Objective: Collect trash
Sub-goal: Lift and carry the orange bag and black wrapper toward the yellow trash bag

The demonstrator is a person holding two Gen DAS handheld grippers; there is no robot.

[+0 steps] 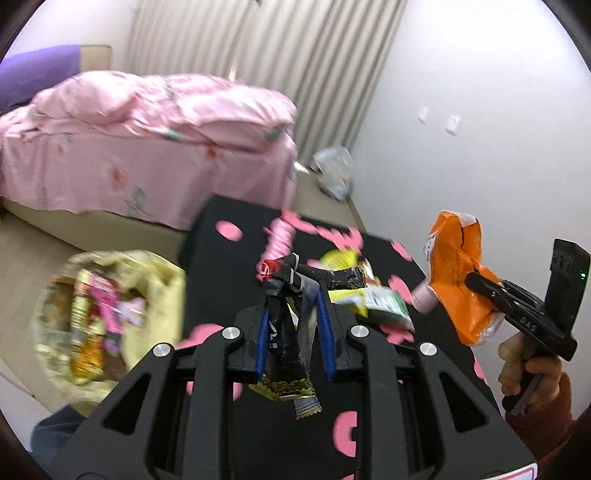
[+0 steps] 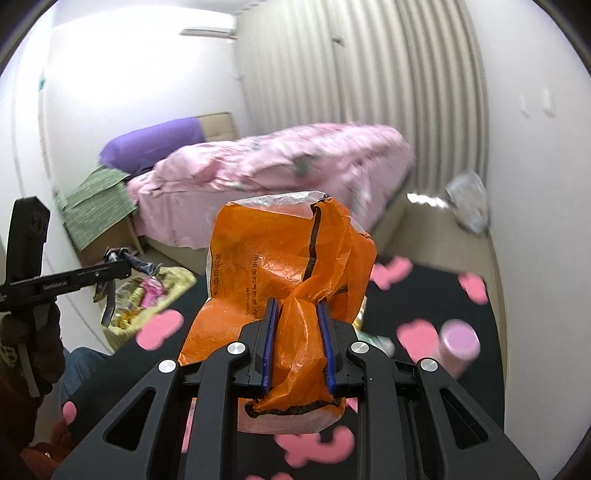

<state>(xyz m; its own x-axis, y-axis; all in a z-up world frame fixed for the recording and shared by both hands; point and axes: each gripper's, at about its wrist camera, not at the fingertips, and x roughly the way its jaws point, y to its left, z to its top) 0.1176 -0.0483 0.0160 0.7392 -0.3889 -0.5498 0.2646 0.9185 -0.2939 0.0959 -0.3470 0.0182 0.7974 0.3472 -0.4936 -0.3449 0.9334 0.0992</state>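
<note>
Grippers: your left gripper [image 1: 295, 295] pinches a crumpled black foil wrapper [image 1: 286, 325]; your right gripper [image 2: 297, 317] clamps a crinkled orange plastic bag [image 2: 288, 266], both above the black pink-patterned table [image 1: 221, 266]; yellow-lined trash basket [image 1: 107, 314] beside its left edge.

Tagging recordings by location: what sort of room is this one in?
Most likely a home bedroom: a bed with pink floral bedding and a purple pillow, pleated curtains along the wall, and a wall air conditioner near the ceiling.
</note>
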